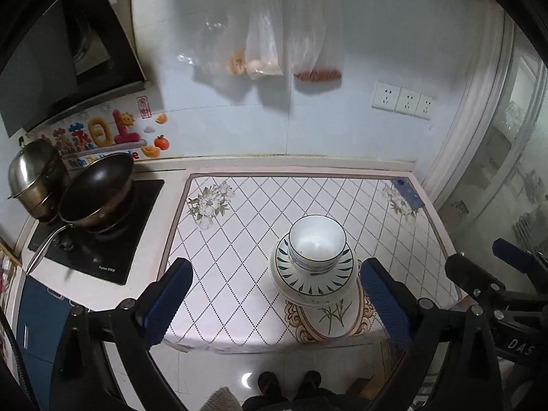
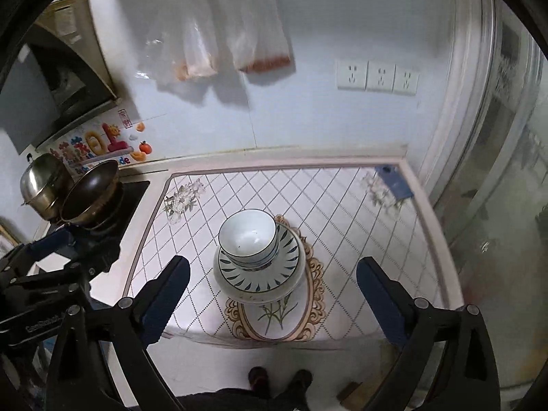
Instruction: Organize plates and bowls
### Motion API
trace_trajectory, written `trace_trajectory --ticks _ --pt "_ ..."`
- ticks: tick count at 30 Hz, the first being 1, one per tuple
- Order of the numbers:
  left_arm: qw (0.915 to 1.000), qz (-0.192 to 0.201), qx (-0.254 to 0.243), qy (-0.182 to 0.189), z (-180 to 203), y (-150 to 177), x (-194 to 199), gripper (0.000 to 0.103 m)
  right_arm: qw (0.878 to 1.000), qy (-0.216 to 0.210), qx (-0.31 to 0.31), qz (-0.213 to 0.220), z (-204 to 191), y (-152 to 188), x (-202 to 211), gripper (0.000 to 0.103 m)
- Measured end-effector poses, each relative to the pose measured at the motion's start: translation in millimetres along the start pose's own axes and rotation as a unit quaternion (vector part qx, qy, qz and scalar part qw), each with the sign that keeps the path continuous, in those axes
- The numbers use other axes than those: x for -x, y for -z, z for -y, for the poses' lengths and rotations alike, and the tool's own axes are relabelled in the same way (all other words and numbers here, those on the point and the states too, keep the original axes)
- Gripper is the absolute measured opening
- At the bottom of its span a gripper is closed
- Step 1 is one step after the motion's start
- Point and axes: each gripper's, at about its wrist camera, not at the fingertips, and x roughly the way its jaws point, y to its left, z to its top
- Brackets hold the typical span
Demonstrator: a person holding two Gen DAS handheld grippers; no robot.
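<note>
Your left wrist camera looks forward along its tongs from well above the counter, tilted steeply down toward the back wall, with the hob at its left edge. Your right wrist camera sits just beside it at a like height and tilt, looking along its own tongs. Both views share the counter, the stacked dishes near its front edge, the wall sockets, the hanging bags and your shoes on the floor. Each camera catches the other tongs at its edge.
</note>
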Motion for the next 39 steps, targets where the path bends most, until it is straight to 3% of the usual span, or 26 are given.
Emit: trace_trajectory --ticks 12,39 --pt "0.9993 0.026 0.012 -0.025 4 10 39 0.101 1.0 -0.008 0.014 0.025 7 8 41 0.1" --pt "0.9991 0.033 0.013 -0.025 14 14 42 0.101 0.999 -0.001 0.005 0.046 35 7 52 0.101"
